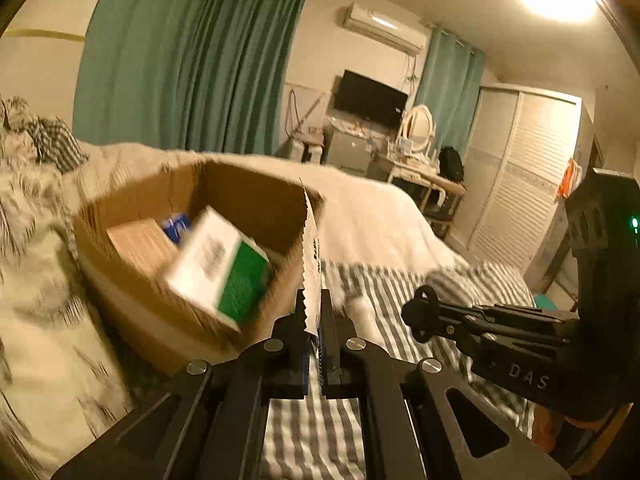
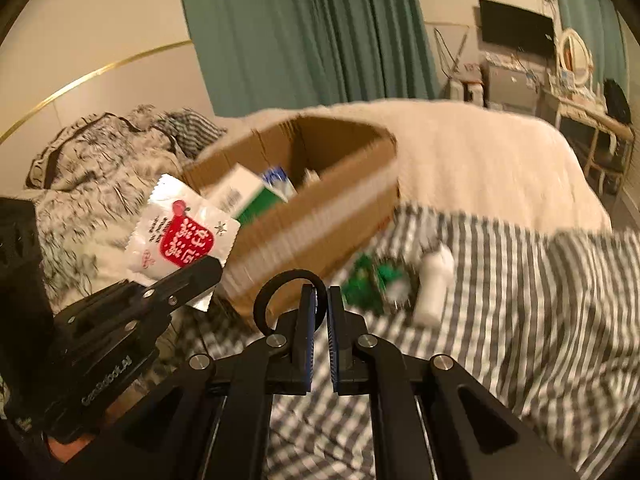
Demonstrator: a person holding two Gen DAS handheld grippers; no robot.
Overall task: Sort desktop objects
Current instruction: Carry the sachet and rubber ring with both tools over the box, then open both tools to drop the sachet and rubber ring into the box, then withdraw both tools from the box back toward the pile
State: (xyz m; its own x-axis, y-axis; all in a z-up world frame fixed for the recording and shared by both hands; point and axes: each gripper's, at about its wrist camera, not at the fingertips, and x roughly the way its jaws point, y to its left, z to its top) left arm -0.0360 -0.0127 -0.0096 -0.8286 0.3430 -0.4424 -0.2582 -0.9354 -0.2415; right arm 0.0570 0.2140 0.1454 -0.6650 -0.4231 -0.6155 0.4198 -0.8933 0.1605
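Two wrist-mounted fisheye cameras look forward and slightly down along their own black fingers, low and close over a striped bedsheet (image 1: pixel 384 292); the left-hand view faces the cardboard box (image 1: pixel 132 280) from close beside it, the right-hand view from a little further back and to its right; both share the box, the green curtain (image 2: pixel 304 32) and the far television (image 1: pixel 370 98).

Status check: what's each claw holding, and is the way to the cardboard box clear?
Left claw shut on white sachet. Right claw shut on black ring. Cardboard box open ahead, nothing in the way.
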